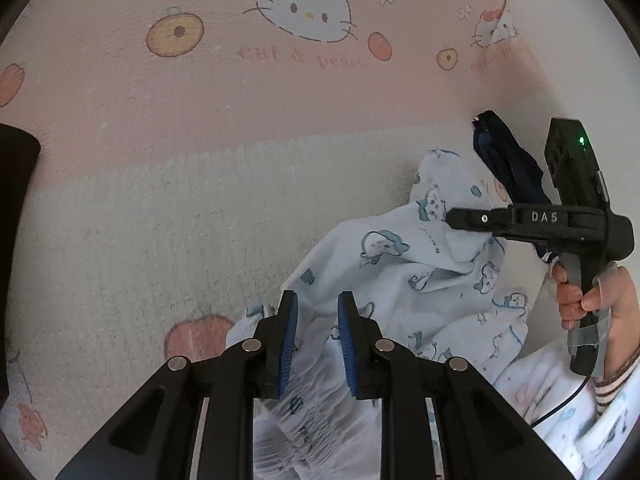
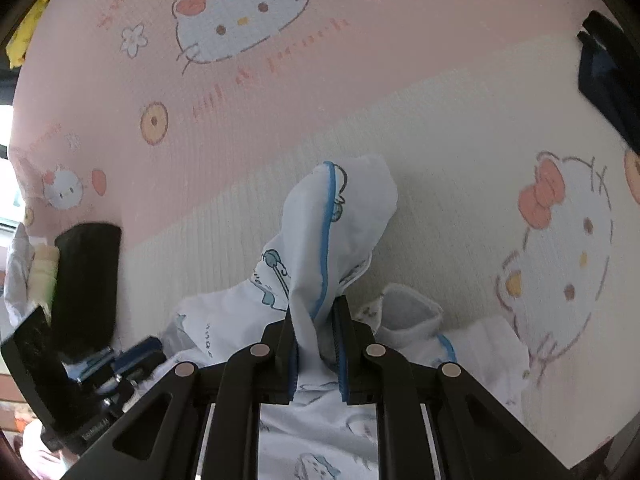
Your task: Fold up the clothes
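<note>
While no container is seen, the pale printed garment (image 1: pixel 400 276) is held low and right of centre above the pink cartoon sheet (image 1: pixel 200 120). Its gathered waistband is clamped by the left gripper (image 1: pixel 316 344); its blue-piped edge is pinched by the right gripper (image 2: pixel 316 344).

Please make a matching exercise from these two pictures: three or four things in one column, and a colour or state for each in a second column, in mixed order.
Things:
1. white garment with blue animal print
2. bed sheet
3. dark garment
4. right claw

Colour or state:
A. navy, lying behind the printed garment
B. pink and cream with cartoon cats
C. shut on blue-trimmed fabric
D. lifted, elastic waistband in the left claw

Pairs: 1-D, 2-B, 3-A, 4-C
</note>
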The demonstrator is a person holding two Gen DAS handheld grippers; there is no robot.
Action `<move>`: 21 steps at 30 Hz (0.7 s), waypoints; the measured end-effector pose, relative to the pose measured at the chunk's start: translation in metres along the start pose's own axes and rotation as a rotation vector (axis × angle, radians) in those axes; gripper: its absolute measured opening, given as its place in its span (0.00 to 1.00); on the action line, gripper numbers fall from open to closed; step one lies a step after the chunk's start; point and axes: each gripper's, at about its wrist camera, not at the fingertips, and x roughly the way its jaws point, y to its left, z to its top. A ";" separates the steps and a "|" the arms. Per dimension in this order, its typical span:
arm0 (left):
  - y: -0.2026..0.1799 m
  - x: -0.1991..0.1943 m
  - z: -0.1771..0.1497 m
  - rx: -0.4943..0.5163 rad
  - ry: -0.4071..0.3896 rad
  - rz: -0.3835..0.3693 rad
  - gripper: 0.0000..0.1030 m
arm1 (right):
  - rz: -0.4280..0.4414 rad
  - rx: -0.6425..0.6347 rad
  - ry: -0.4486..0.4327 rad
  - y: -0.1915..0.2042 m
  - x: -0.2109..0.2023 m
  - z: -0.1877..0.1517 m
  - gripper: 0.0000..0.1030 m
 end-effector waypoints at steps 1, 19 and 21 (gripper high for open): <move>-0.001 0.000 -0.001 -0.002 -0.001 -0.005 0.18 | -0.004 -0.002 0.005 -0.002 -0.002 -0.004 0.12; -0.024 0.041 -0.035 0.024 0.090 0.043 0.18 | -0.071 -0.051 0.054 -0.025 -0.002 -0.033 0.13; -0.023 0.040 -0.034 0.007 0.090 0.032 0.18 | -0.065 -0.045 0.054 -0.025 -0.001 -0.033 0.13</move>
